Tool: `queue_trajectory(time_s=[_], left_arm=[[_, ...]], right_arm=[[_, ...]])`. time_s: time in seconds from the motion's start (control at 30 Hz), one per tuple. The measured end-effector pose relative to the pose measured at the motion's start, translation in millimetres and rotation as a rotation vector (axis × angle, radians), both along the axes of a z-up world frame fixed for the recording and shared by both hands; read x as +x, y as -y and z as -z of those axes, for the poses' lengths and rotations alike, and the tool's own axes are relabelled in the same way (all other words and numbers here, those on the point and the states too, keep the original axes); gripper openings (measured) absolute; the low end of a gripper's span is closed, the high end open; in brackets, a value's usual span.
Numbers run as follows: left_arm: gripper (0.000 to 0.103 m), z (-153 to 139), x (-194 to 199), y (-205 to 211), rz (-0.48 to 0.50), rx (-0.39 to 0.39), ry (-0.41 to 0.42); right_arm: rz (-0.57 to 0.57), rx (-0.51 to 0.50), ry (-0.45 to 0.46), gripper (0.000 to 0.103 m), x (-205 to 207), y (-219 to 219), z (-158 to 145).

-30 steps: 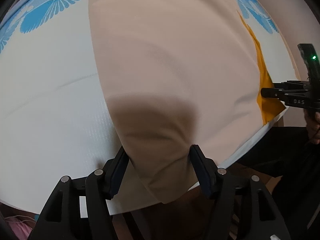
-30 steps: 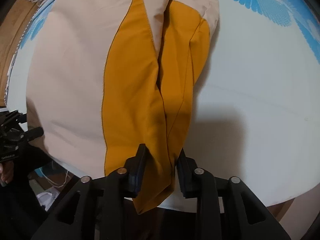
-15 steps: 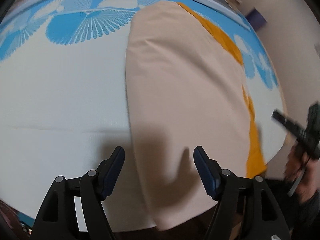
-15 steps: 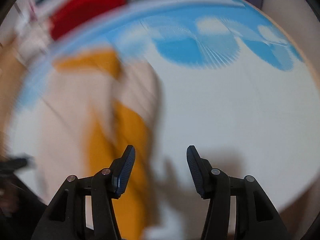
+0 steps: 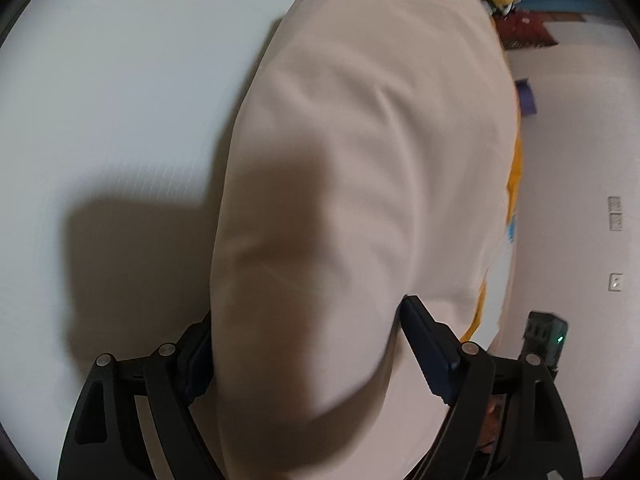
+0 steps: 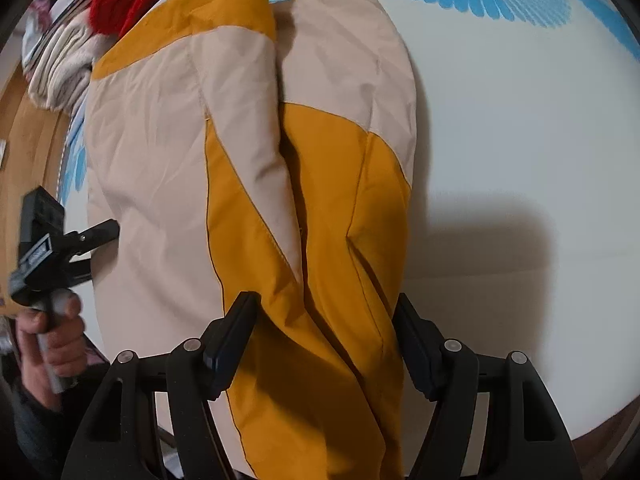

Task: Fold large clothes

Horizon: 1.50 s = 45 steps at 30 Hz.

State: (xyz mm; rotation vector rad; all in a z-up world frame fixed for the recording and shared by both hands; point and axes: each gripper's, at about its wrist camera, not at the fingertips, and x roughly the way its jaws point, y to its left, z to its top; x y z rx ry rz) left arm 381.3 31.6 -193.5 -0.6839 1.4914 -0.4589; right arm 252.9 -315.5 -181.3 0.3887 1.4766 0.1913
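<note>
- Bed sheet (image 6: 520, 128): white with blue fan prints along the far edge, and it carries everything else.
- Garment (image 6: 168, 152): beige with mustard-orange panels, lying lengthwise on the sheet with its near end hanging over the edge toward you. In the left wrist view it fills the middle as one smooth beige fold (image 5: 360, 160).
- Pile of clothes (image 6: 60, 60): cream fabric with something red on top, far left, just beyond the garment's far corner.
- Your left gripper (image 5: 308, 344): jaws wide and just been opening. The beige end sits between them, covers the left finger and touches the right pad, but isn't pinched flat. The grip is loose at best, and I can't tell if the pads press.
- Your right gripper (image 6: 324, 332): jaws wide, just been opening, with the orange folds between them. The pads (image 6: 234, 336) sit at the cloth's sides, no squeeze visible.
- Your left hand (image 6: 52, 344): wrapped round the other tool's handle, beside the garment's left edge.
</note>
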Motion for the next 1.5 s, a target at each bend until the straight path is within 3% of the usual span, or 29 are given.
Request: queue_trajectory(time_s=[0.03,0.07,0.13,0.17,0.3,0.4,0.53,0.67,0.77,0.87,0.93,1.03,1.23,1.3,1.4,1.5], left_arm=[[0.073,-2,0,-1,0.002,0.005,0.014],[0.067,-6,1,0,0.011,0.027,0.036],[0.055,-15,4,2,0.022,0.067,0.066],[0.046,-24,7,2,0.019,0.076,0.088],[0.038,-61,22,-18,0.001,0.084,0.169],[0.037,-81,30,-32,0.001,0.164,0.233],[0.038,-88,37,-55,-0.058,0.197,0.244],[0.052,-62,40,-68,-0.078,0.226,0.178],[0.057,-51,35,-74,-0.086,0.296,0.156],[0.055,-66,26,-85,-0.11,0.33,0.196],[0.055,-75,24,-83,-0.109,0.351,0.212],[0.055,-85,12,-76,-0.043,0.379,0.231],[0.055,-104,-38,-42,0.171,0.539,0.343],[0.055,-98,-49,-30,0.226,0.57,0.333],[0.055,-79,-58,-23,0.274,0.636,0.272],[0.054,-82,-65,-26,0.247,0.643,0.25]], right_arm=[[-0.001,-0.003,0.002,0.068,4,2,1],[-0.008,-0.002,0.007,0.059,8,6,7],[-0.019,0.011,0.021,0.041,9,5,5],[-0.02,0.026,0.026,0.026,10,1,2],[-0.008,0.077,0.079,0.02,24,-7,-9],[0.019,0.102,0.146,0.017,32,-18,-22],[-0.009,0.106,0.273,0.015,45,-40,-48],[-0.014,0.076,0.337,0.015,58,-54,-55],[-0.058,-0.005,0.315,0.022,60,-64,-48],[-0.085,-0.072,0.255,0.033,57,-62,-40],[-0.087,-0.106,0.238,0.034,59,-66,-37],[-0.082,-0.147,0.225,0.034,49,-56,-37],[-0.077,-0.182,0.305,0.035,18,-48,-70],[-0.085,-0.163,0.378,0.037,7,-47,-88],[-0.128,-0.163,0.418,0.038,2,-55,-96],[-0.237,-0.209,0.32,0.038,1,-75,-75]])
